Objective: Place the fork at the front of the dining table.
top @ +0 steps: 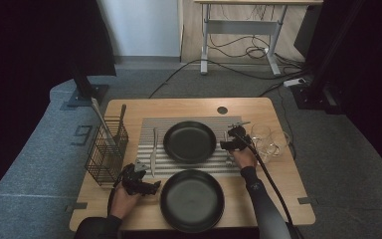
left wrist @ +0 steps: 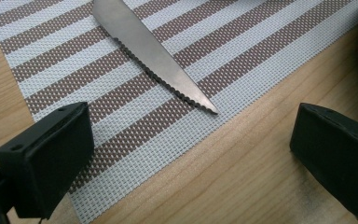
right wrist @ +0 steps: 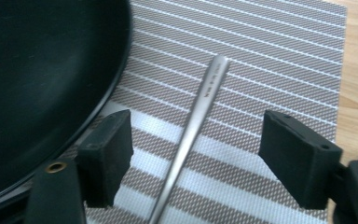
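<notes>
High view, nearest the person: a black plate (top: 192,200) sits on the bare wooden table (top: 283,194), just off the front edge of the striped placemat (top: 148,130). The left gripper (top: 149,187) rests beside that plate's left rim, jaws standing wide apart with nothing between them. In the left gripper view a serrated knife (left wrist: 156,56) lies on the mat, its tip close to the mat's edge and well short of the jaws. A careless push forward from here could, I judge, nudge the blade, or catch the mat's corner and drag everything on it.

Farther in, the right gripper (top: 227,145) hovers at the right of the second black plate (top: 189,142), which sits on the mat. The right gripper view shows its jaws apart, with the steel handle of a utensil (right wrist: 193,126) lying flat on the mat between them, neither pad touching it; I cannot tell whether it is a fork or a spoon. The handle runs close to the plate's rim and the left-hand pad sits just beside that rim, so closing could pinch the plate or skid the thin handle sideways.

Beyond the right hand, clear glasses (top: 268,141) stand near; a wide swing or the trailing cable could tip them. At far left stands a wire basket (top: 107,154).
</notes>
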`<state>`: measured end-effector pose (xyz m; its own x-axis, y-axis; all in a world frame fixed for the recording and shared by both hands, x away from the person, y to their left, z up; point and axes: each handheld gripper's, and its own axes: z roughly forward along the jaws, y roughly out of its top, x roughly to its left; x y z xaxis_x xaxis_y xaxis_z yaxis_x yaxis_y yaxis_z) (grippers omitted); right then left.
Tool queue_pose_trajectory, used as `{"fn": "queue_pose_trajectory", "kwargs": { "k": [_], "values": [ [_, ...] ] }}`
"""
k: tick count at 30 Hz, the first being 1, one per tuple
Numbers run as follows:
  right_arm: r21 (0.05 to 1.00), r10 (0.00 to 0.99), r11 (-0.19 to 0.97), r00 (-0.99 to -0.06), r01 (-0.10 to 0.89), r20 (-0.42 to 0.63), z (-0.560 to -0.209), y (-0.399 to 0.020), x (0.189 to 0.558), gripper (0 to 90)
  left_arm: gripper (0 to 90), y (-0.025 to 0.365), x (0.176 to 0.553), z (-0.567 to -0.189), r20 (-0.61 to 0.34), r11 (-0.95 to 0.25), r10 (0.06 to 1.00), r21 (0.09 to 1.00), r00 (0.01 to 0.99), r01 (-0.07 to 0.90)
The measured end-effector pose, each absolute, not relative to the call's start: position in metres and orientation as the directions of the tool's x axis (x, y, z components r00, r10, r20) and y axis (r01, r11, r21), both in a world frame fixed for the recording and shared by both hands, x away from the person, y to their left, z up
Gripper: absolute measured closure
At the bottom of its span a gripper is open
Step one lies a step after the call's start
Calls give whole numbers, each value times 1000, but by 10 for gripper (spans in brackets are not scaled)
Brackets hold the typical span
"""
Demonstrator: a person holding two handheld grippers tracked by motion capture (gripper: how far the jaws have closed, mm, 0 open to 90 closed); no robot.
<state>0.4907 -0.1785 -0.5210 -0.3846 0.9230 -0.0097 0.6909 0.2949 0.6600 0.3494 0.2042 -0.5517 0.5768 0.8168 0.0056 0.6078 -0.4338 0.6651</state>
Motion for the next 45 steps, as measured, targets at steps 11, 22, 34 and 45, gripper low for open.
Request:
{"fn": "queue_pose_trajectory", "kwargs": {
  "k": [11, 22, 34, 45],
  "values": [
    [666, 901, 345, -432, 662, -37, -503, -173, 473, 131, 0, 207, 348, -552, 1, -445, 804, 665, 595, 600],
    [703, 868, 391, -493, 594, -67, -485, -170, 446, 42, 0, 208, 348, -552, 2, -448, 800, 666, 600, 596],
    [722, 848, 399, -527, 566, -56, -479, -180, 421, 31, 0, 208, 348, -552, 3, -450, 800, 666, 600, 596],
    [733, 846, 390, -531, 557, -46, -479, -192, 404, 33, 0, 208, 348, -552, 3, -449, 800, 666, 599, 596]
  ]
}}
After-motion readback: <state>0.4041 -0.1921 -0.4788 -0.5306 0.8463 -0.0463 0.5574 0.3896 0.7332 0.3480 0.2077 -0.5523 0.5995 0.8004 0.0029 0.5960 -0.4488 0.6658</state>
